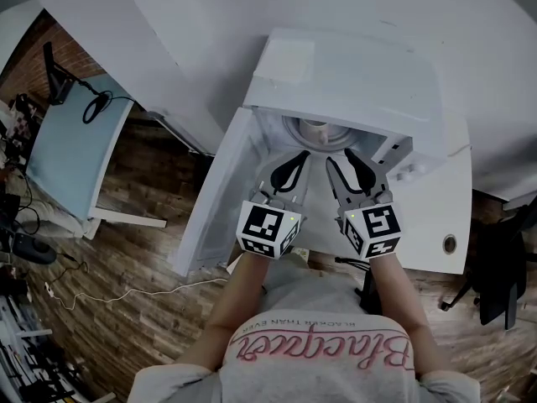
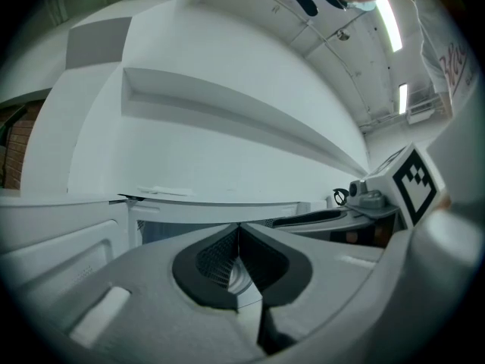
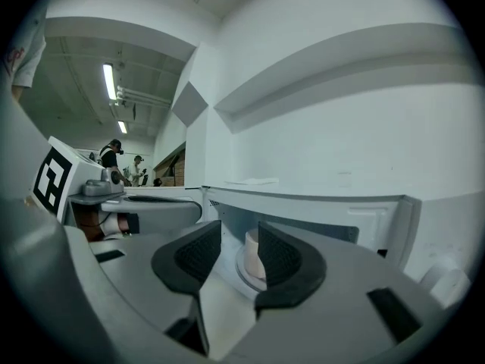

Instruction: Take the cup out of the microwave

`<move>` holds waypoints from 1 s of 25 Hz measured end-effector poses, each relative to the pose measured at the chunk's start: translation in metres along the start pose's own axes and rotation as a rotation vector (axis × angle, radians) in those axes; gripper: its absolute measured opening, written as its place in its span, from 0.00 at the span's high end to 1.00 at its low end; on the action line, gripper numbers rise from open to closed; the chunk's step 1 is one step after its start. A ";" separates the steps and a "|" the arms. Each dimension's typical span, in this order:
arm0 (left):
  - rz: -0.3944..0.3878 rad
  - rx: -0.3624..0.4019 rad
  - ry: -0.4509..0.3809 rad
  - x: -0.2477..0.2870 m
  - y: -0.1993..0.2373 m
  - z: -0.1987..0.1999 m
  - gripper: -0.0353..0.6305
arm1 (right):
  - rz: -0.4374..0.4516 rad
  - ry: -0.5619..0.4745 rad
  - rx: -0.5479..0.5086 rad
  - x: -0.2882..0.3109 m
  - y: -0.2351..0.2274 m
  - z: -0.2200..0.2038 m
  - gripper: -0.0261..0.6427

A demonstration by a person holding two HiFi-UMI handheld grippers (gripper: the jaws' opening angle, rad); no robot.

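Right gripper (image 3: pixel 238 240): jaws spread wide, with nothing pressed between the pads. Its own view shows the pale cup (image 3: pixel 253 258) framed in the gap between the two dark ribbed pads, partly covered by the far pad. The cup stands farther in, clear of both pads.

Left gripper (image 2: pixel 239 235): jaw tips drawn together until they meet, with nothing clamped between them. Only a sliver of the microwave (image 2: pixel 220 209) interior shows below the tips.

Head view: both tools lie side by side at the mouth of the white microwave (image 1: pixel 352 74). The left gripper (image 1: pixel 300 156) and the right gripper (image 1: pixel 338 155) both point into the cavity, each with its marker cube (image 1: pixel 268 229) toward the person. The cup (image 1: pixel 315 129) sits upright inside, on the round turntable plate (image 1: pixel 290 129), ahead of the jaw tips and apart from them. The door (image 1: pixel 214 196) hangs open at the picture's left. The microwave rests on a white table (image 1: pixel 445 196).

Differences between views: only the head view gives the cup's place on the plate and the swung-out door. Only the right gripper view shows the cup's side wall and the plate's rim (image 3: pixel 241 273) beneath it. It also shows the control panel (image 3: pixel 379 226) beside the cavity. The left gripper view shows no cup, but it does show the neighbouring tool's marker cube (image 2: pixel 415 182).
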State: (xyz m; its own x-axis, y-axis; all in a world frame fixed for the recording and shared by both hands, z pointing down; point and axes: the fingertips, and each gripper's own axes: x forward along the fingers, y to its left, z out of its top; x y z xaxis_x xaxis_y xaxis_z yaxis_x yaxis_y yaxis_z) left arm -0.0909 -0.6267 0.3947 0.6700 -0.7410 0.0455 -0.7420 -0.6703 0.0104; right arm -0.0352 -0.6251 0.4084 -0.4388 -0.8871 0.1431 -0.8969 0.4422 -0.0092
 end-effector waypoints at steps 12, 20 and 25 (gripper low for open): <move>-0.012 -0.023 0.029 0.007 0.023 -0.022 0.94 | -0.059 0.066 0.013 0.051 -0.018 -0.041 0.74; -0.045 -0.024 0.047 0.016 0.024 -0.032 0.94 | -0.080 0.117 0.023 0.085 -0.029 -0.066 0.76; -0.053 -0.022 0.055 0.020 0.029 -0.035 0.94 | -0.097 0.139 0.027 0.098 -0.035 -0.077 0.79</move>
State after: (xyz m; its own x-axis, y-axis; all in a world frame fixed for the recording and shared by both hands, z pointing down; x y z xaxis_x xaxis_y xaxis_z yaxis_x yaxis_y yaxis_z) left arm -0.0998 -0.6592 0.4310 0.7063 -0.7010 0.0992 -0.7065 -0.7068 0.0358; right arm -0.0429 -0.7175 0.4993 -0.3395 -0.8978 0.2805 -0.9368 0.3495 -0.0151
